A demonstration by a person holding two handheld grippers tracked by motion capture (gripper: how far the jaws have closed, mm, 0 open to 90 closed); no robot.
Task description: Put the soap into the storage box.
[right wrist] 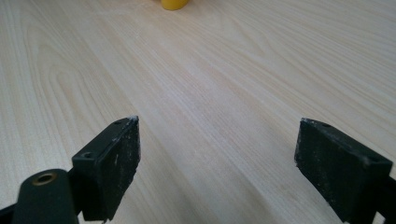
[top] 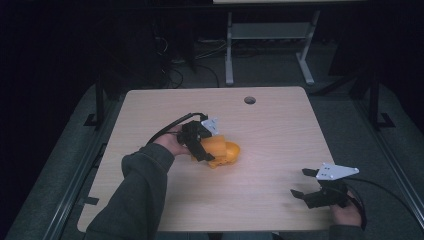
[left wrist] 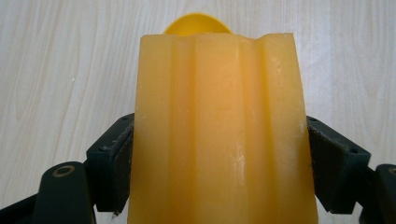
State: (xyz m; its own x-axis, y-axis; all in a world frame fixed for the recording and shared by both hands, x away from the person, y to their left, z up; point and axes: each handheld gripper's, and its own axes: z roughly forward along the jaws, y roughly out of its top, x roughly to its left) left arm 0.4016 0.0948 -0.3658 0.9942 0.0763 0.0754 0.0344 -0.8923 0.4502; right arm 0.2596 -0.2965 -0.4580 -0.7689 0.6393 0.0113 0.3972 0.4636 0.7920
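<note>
An orange ribbed block lies at the middle of the wooden table, with a rounded yellow piece at its right end. My left gripper is shut on the block. In the left gripper view, the block stands between the two black pads, and the yellow piece peeks over its far edge. My right gripper hovers open near the table's front right corner, holding nothing. In the right gripper view its jaws stand wide apart over bare wood, and the yellow piece lies far ahead.
A round cable hole sits near the table's far edge. Behind the table stand the white legs of another desk and loose cables on the dark floor. Metal frame rails run along both sides of the table.
</note>
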